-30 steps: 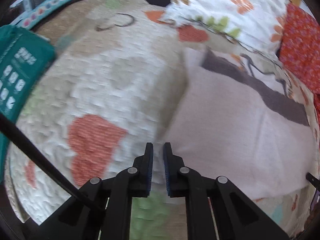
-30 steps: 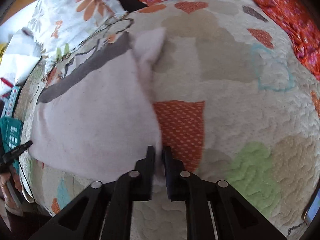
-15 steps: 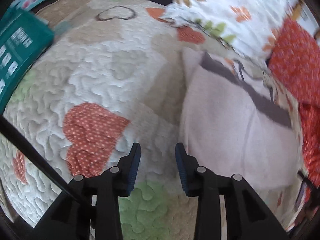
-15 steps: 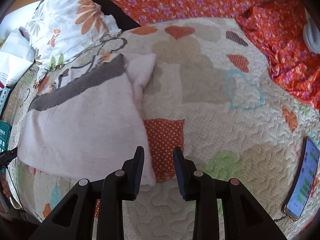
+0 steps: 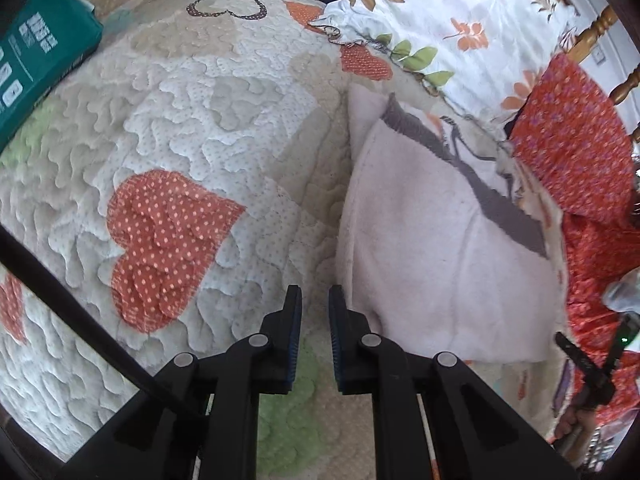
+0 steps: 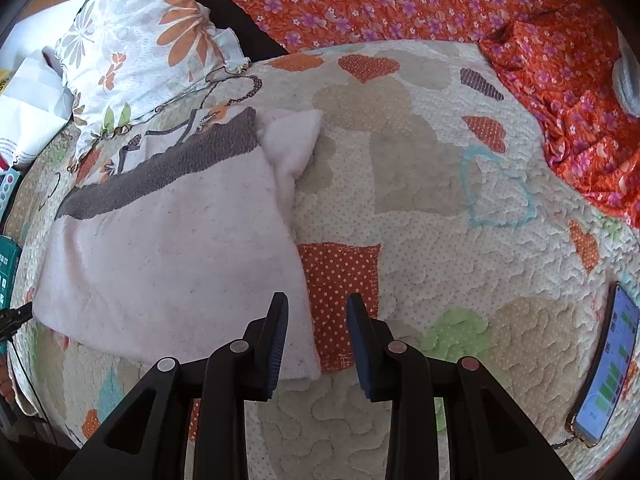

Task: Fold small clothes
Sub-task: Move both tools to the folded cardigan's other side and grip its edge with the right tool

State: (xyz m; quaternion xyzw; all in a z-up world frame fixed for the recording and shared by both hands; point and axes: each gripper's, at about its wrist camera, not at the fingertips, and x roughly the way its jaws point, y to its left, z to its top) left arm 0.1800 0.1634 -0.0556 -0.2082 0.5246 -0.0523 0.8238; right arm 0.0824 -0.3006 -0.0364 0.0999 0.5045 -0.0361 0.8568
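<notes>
1. One small pink garment [image 6: 172,252] with a single grey band [image 6: 160,172] across one end lies folded flat on the quilt [image 6: 440,240] of a bed. One pink corner pokes out beside the band.
2. Two tools are in use, one per hand.
3. The left tool [image 5: 314,300] has its jaws nearly together with nothing between them; they have just been closing. It hovers over the quilt just beside the garment's [image 5: 440,248] edge, not touching it.
4. The right tool [image 6: 316,308] has its jaws apart, not clamped on anything. The near corner of the garment lies under the gap, and the pads do not press on it.
5. One flowered pillow [image 6: 140,40] sits past the grey band, touching the quilt's far side.
6. One orange flowered sheet [image 6: 400,0] runs along the far side of the bed and bunches up at the right in the right wrist view.
7. One phone [image 6: 608,364] with its screen lit lies on the quilt well to the right of the garment.
8. One green box [image 5: 36,56] rests at the quilt's left edge in the left wrist view.
9. The quilt has many heart patches; the largest near the left tool is one orange dotted heart [image 5: 164,240].
</notes>
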